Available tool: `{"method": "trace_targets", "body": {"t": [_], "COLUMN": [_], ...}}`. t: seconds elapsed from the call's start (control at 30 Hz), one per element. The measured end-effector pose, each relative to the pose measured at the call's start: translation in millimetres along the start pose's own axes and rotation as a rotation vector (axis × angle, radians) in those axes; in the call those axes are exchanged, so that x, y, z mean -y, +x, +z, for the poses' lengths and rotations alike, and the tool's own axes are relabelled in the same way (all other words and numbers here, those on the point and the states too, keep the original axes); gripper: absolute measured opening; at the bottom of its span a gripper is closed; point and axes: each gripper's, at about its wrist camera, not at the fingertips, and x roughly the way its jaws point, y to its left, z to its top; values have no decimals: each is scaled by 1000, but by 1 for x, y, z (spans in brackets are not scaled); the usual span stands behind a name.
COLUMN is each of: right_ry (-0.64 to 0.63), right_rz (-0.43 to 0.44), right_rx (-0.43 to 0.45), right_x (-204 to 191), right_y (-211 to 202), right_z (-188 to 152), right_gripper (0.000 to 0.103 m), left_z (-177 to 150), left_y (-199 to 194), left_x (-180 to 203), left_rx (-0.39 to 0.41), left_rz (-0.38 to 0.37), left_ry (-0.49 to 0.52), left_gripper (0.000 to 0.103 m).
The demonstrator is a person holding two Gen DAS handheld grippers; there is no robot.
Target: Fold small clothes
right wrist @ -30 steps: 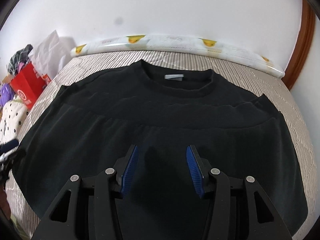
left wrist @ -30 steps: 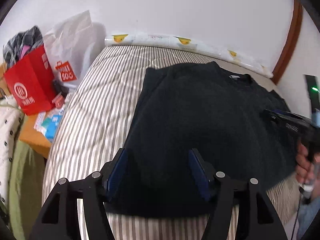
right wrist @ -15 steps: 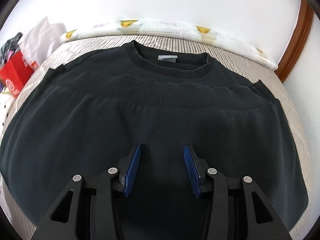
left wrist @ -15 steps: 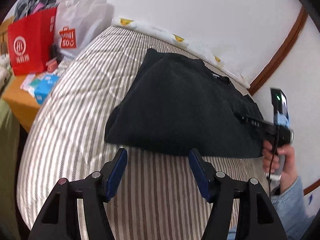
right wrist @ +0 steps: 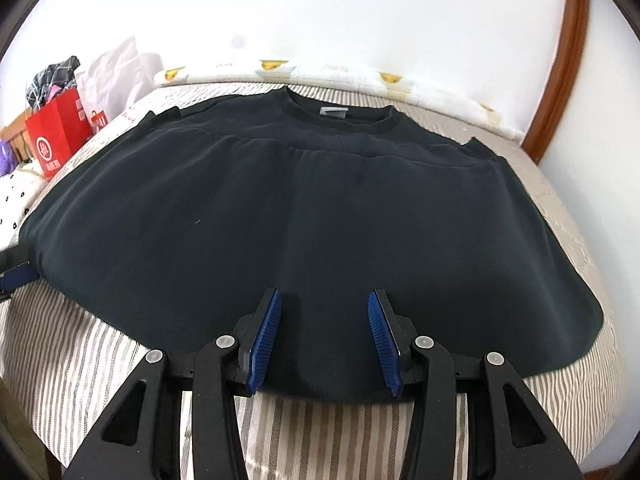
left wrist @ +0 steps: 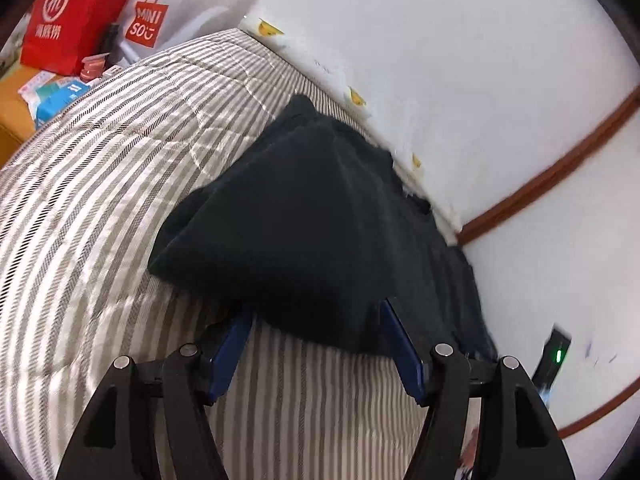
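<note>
A black sweatshirt [right wrist: 304, 216] lies flat on the striped bed, its hem folded up toward the collar with a white label [right wrist: 333, 112]. My right gripper [right wrist: 324, 332] is open, hovering over the near folded edge at its middle. My left gripper [left wrist: 316, 344] is open at the garment's near left corner, and the sweatshirt [left wrist: 312, 224] stretches away from it toward the wall. The left gripper's tip shows at the left edge of the right wrist view [right wrist: 16, 272]. Neither gripper holds cloth.
The striped mattress [left wrist: 100, 208] ends at a white wall with a duck-print bolster [right wrist: 280, 70] along it. A red paper bag [left wrist: 68, 12] and white Miniso bag [left wrist: 160, 16] stand beyond the bed's left side, with small boxes [left wrist: 56, 94].
My left gripper has swung from above the sweatshirt to its left corner, now looking along the garment. My right gripper has pulled back to the near folded edge. Both stayed open.
</note>
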Motion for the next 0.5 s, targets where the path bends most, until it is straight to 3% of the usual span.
{"method": "trace_targets", "body": {"t": [0.13, 0.27, 0.4, 0.5], "right_ry": [7, -3, 18, 4], "right_rz": [0, 34, 67, 26], "right_rx": [18, 33, 69, 115], "right_x": [0, 5, 18, 35], "right_y": [-11, -20, -35, -44], "right_z": [-10, -15, -20, -20], "right_gripper": [45, 45, 45, 45], "left_z": [7, 12, 14, 19], "left_y": [7, 15, 21, 15], "left_x": [5, 20, 30, 38], "left_rx": [15, 18, 39, 80], "left_rz": [32, 138, 229, 254], "left_ry": [-12, 31, 50, 34], "left_gripper": [63, 60, 44, 31]}}
